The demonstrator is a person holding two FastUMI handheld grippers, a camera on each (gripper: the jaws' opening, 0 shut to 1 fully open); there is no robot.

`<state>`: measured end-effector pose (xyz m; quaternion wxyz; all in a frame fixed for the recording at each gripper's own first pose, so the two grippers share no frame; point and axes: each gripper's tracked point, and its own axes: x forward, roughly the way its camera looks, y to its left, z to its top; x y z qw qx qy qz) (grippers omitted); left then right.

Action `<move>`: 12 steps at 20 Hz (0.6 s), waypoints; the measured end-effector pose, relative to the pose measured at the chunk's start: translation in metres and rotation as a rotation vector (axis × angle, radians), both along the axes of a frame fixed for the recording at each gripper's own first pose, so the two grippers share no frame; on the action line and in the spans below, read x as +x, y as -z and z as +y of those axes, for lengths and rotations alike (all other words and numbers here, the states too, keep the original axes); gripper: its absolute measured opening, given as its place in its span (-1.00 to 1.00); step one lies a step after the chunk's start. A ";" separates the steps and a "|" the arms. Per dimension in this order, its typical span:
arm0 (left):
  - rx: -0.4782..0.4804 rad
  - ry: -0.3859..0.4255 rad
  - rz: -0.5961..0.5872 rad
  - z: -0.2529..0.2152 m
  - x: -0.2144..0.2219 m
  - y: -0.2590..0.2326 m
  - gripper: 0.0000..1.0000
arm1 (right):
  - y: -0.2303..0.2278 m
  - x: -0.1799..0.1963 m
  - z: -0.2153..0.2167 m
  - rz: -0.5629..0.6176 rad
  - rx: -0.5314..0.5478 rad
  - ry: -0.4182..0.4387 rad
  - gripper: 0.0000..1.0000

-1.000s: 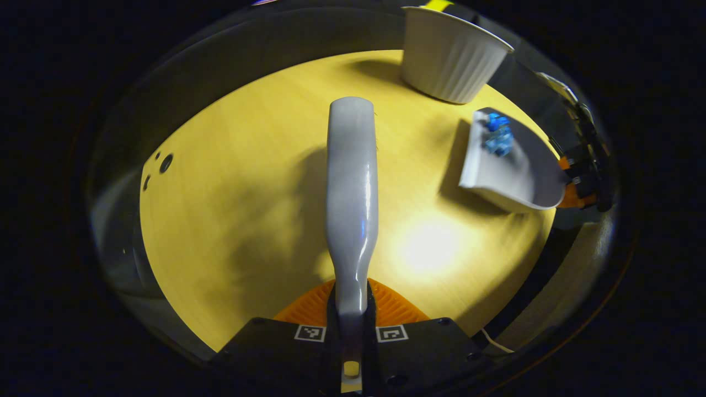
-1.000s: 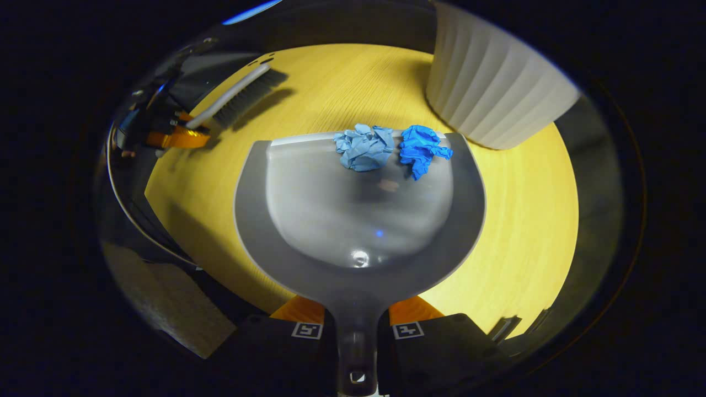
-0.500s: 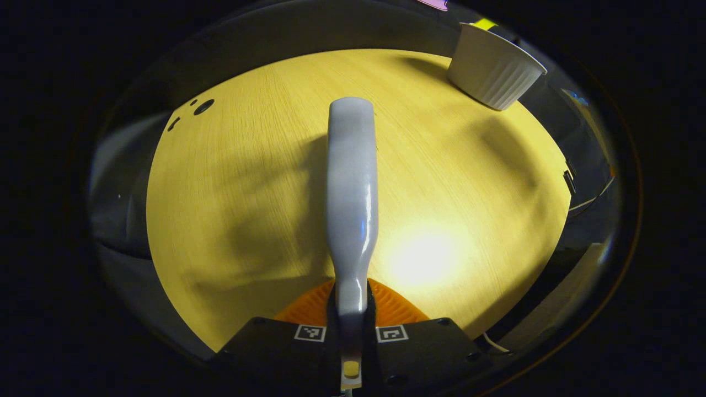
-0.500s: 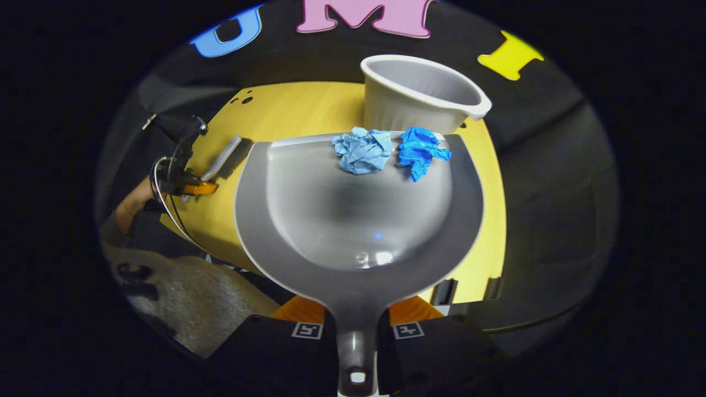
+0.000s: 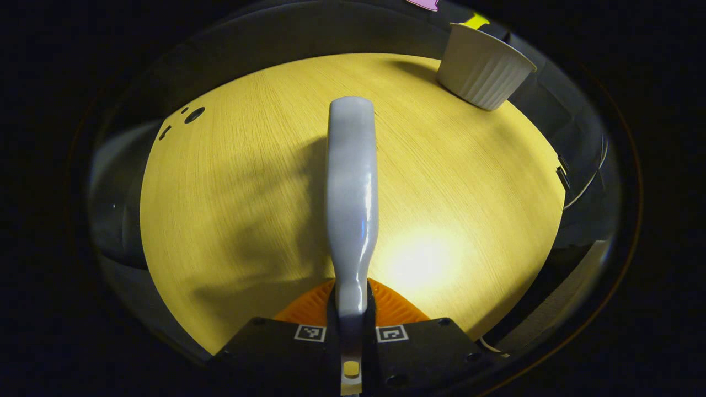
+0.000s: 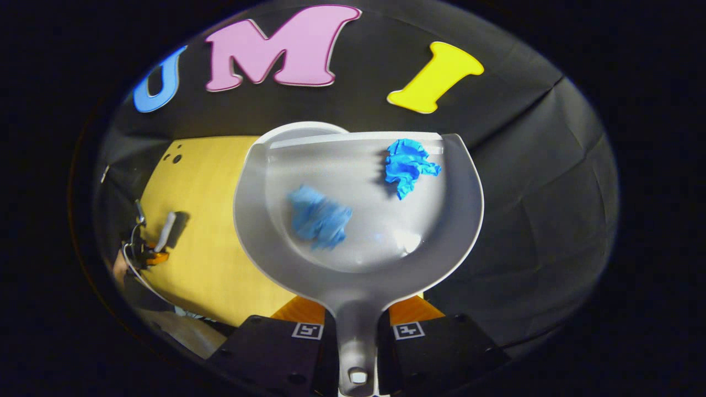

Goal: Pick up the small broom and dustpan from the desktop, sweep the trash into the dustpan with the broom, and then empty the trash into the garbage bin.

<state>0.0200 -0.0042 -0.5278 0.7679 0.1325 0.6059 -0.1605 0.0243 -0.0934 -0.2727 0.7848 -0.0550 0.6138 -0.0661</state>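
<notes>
My left gripper (image 5: 351, 302) is shut on the handle of the small grey broom (image 5: 352, 187), which points forward over the yellow desktop (image 5: 231, 209). In the right gripper view, my right gripper (image 6: 357, 315) is shut on the handle of the grey dustpan (image 6: 441, 231), held high and tipped up. A bright blue paper wad (image 6: 409, 165) sits near the pan's front lip. A paler blue wad (image 6: 320, 216), blurred, lies mid-pan. The white bin's rim (image 6: 298, 128) peeks over the pan's front edge. Far left, the left gripper (image 6: 148, 255) holds the broom (image 6: 166, 230).
The white ribbed garbage bin (image 5: 485, 69) stands at the desktop's far right corner. Small dark holes (image 5: 193, 114) mark the far left of the desktop. A cable (image 5: 584, 187) hangs off the right edge. A person's hand (image 6: 118, 270) is at the left gripper.
The right gripper has risen and tipped the dustpan up, so the booth wall is now behind it. The paler wad slid from the lip back to mid-pan. The broom has barely moved.
</notes>
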 end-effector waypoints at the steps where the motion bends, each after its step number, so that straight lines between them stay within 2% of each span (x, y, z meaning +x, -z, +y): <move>1: -0.003 -0.002 0.000 -0.001 0.000 0.000 -0.63 | 0.007 0.011 -0.010 0.016 -0.036 -0.028 -0.38; 5: -0.006 -0.004 -0.005 0.001 0.001 0.000 -0.63 | 0.003 0.032 -0.047 0.072 -0.271 -0.204 -0.38; 8: -0.005 -0.003 -0.003 0.003 0.000 0.000 -0.63 | -0.001 0.047 -0.047 0.083 -0.318 -0.282 -0.39; 12: 0.006 -0.002 0.003 0.006 -0.002 0.000 -0.63 | -0.016 0.063 -0.051 0.106 -0.427 -0.441 -0.39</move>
